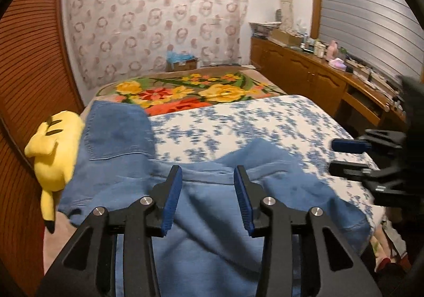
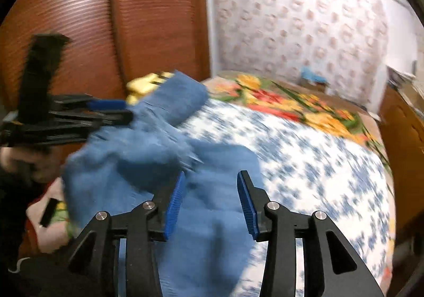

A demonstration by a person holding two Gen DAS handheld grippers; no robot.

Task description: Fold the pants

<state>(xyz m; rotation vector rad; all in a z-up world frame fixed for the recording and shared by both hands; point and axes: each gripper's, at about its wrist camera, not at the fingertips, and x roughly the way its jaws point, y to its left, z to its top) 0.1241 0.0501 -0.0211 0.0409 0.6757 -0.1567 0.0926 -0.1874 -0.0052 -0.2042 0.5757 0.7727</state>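
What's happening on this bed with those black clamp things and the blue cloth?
A person is folding a pair of blue pants on the bed's blue-and-white floral cover, holding a two-finger gripper in each hand. Both the left gripper and the right gripper are open over the rumpled fabric, gripping nothing. A yellow plush toy lies beside the pants, near the wooden wardrobe.

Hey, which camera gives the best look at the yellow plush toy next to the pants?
The left wrist view. There the yellow plush toy shows nearly whole, beside the wooden wardrobe, with the blue pants against it. The right wrist view shows only a blurred yellow patch behind the pants.
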